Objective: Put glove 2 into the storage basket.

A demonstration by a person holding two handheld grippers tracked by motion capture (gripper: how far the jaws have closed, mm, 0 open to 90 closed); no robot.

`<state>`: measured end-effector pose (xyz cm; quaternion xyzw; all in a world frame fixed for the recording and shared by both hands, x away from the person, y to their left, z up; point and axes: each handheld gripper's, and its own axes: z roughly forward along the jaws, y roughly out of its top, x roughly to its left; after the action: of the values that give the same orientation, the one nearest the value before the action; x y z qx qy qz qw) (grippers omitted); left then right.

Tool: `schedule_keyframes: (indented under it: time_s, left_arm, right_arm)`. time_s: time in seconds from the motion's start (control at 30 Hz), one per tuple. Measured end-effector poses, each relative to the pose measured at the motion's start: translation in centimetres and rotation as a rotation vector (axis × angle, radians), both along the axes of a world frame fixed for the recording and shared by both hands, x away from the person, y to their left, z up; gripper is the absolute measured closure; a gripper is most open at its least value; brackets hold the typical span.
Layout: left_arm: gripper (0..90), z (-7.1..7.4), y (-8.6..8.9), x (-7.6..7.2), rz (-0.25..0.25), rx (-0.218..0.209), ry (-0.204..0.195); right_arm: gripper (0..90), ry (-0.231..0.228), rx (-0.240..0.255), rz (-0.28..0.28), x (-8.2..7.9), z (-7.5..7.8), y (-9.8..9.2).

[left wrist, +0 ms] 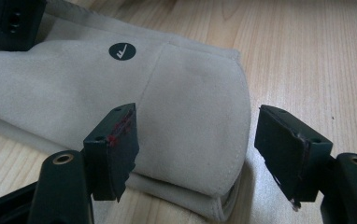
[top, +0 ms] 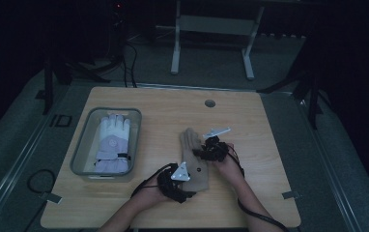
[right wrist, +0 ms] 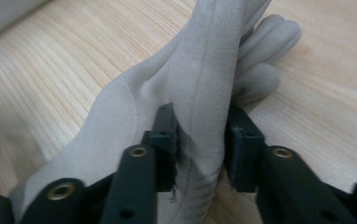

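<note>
Now the right gripper pinches a raised fold of the tan glove, which lies mid-table. At its cuff, the left gripper gapes wide, holding nothing. Left of the glove, a tray holds a white glove.

Glove in bin at left; 2nd glove mid-table.
</note>
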<state>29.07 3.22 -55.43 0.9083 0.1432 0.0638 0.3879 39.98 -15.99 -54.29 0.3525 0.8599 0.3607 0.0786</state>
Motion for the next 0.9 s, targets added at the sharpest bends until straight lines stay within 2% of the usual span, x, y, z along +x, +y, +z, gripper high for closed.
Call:
schedule_keyframes:
  time_s: [0.03,0.07,0.23,0.33,0.4,0.43,0.47,0.5,0.57,0.6,0.63,0.67,0.7,0.77,0.9]
  left_arm:
    - [30.1,-0.1,0.0,-0.1,0.001,0.004,-0.010]
    - [30.1,-0.1,0.0,-0.2,-0.001,0.012,-0.018]
    - [29.9,-0.2,-0.5,-0.9,-0.017,0.080,-0.091]
    - [30.6,-0.1,-0.6,-1.0,-0.026,0.096,-0.103]
    - [38.9,-0.1,-0.6,-0.9,-0.020,0.097,-0.101]
    - [38.9,0.0,-0.6,-0.9,-0.012,0.101,-0.101]
    - [43.0,0.0,-0.6,-0.9,-0.012,0.101,-0.101]
    - [56.3,0.2,-0.7,-0.9,-0.010,0.128,-0.119]
    - [70.3,0.3,-0.7,-0.8,0.003,0.140,-0.136]
    - [76.3,0.5,-0.6,-0.6,-0.001,0.138,-0.116]
    - [78.1,0.5,-0.6,-0.6,-0.001,0.138,-0.116]
    - [79.4,0.6,-0.5,-0.4,0.003,0.130,-0.092]
    - [80.1,0.7,-0.6,-0.3,0.002,0.132,-0.087]
    - [81.1,0.9,-0.6,-0.4,0.004,0.137,-0.100]
    - [81.4,1.4,-0.5,-0.5,0.001,0.151,-0.100]
  right_arm:
    - [72.1,-0.044,-0.035,0.005,-0.5,0.2,0.4]
    - [72.3,-0.051,-0.038,0.007,-0.6,0.2,0.4]
    - [72.4,-0.037,-0.019,-0.008,-0.6,0.1,0.3]
    - [72.5,-0.035,-0.025,-0.009,-0.6,0.2,0.4]
    - [72.5,-0.034,-0.026,-0.011,-0.6,0.2,0.4]
    - [72.5,-0.033,-0.028,-0.011,-0.6,0.2,0.5]
    - [72.5,-0.033,-0.028,-0.011,-0.6,0.2,0.5]
    - [73.1,-0.037,-0.032,-0.009,-0.7,0.3,0.6]
    - [73.5,-0.039,-0.034,-0.003,-0.8,0.3,0.8]
    - [73.8,-0.041,-0.036,-0.003,-0.8,0.3,0.9]
    - [74.0,-0.039,-0.034,-0.004,-0.9,0.3,1.0]
    - [74.0,-0.042,-0.030,-0.002,-0.9,0.4,1.0]
    - [74.1,-0.044,-0.025,-0.005,-0.9,0.4,1.1]
    - [74.0,-0.046,-0.010,-0.012,-0.9,0.6,1.1]
    - [74.1,-0.044,0.008,-0.014,-1.0,1.3,1.1]
